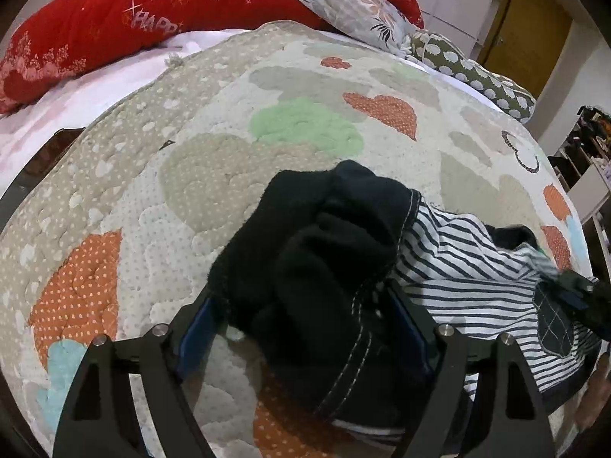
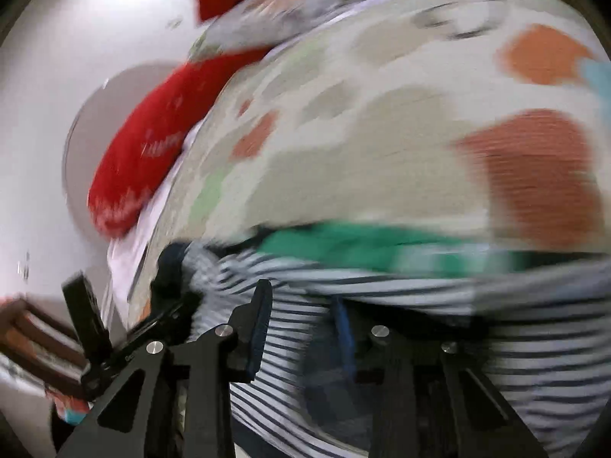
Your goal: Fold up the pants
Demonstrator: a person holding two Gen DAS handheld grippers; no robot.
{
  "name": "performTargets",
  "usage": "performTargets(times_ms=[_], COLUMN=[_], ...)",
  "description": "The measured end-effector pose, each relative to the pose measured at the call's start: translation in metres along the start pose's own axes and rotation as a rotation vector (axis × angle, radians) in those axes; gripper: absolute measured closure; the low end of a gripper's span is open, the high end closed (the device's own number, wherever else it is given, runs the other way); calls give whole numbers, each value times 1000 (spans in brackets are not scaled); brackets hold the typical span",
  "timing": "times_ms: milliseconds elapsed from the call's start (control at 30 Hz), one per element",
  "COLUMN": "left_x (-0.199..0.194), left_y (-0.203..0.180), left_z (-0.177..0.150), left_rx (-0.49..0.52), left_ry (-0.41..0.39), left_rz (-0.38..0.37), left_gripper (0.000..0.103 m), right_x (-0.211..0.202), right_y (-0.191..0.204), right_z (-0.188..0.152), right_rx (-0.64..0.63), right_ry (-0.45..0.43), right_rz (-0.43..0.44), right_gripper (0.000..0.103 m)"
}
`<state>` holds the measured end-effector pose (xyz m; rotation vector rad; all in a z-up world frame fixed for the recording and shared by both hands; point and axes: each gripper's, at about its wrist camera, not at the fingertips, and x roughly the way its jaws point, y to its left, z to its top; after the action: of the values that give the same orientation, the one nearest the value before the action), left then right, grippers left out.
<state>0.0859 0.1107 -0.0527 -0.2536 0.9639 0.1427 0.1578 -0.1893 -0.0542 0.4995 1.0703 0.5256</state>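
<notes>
The pants (image 1: 469, 286) are white with dark stripes and a black fleece lining or cuff (image 1: 324, 244), lying bunched on the quilted bedspread (image 1: 191, 175). My left gripper (image 1: 305, 316) is shut on the black bunched end of the pants. My right gripper shows at the right edge of the left wrist view (image 1: 580, 297) on the striped cloth. In the blurred right wrist view my right gripper (image 2: 301, 324) has striped pants fabric (image 2: 515, 362) between its fingers, with a green band (image 2: 362, 244) beyond. The left gripper appears there at the left (image 2: 152, 328).
Red pillows (image 1: 114, 26) and a floral pillow (image 1: 351, 7) lie at the head of the bed. A green dotted cushion (image 1: 477, 72) sits at the far right. A brown door (image 1: 530, 38) and shelving (image 1: 588, 152) stand beyond the bed's right edge.
</notes>
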Motion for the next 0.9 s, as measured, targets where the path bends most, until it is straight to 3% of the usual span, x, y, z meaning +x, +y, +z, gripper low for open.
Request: performTargets(times_ms=[100,133,200,267,300,333,367,433,600,733,833,900], left_x=[0,-1,-2,-4,-7,-12,-17,-30,-63,-72,-67,-65], left_y=[-1,-2,-2,-2,-2,-3,-2,-5,-28,-50,-70,-80], left_z=[-1,-1,-1,1,2,2,1,-2,-13,-21,-27,-33], left_rx=[4,8,10,2,-6,-19,-31,-46,-4,43,86,105], left_ry=[-8,-11,-9,0,6,7,4,-8,-59,-70,-54,-38], left_rz=[1,6,10,14,15,13,10,-4,-43,-79,-87,-93], left_gripper=[21,20,20,20,20,20,20,20,20,20,20,20], right_x=[-52,-66,-101,-126,-136,-149,-157,-172,-165,-147,-125,-114], right_y=[-54,-65,-86,-97,-97,-92,-86,-76,-79,-86,-79,-71], right_z=[-5,-9,-19,-28,-31,-36,-39,-45,-53,-60,-61,-60], right_rx=[99,107,95,106,113,104,78,56,135,142,136,93], right_ry=[-84,-112,-176,-209,-226,-265,-298,-344,-308,-264,-261,-251], right_rz=[-60,-83,-226,-228,-257,-373,-419,-398,-222,-216,-232,-272], right_gripper=[73,86,90,93,84,70,65,49,39,35,25,30])
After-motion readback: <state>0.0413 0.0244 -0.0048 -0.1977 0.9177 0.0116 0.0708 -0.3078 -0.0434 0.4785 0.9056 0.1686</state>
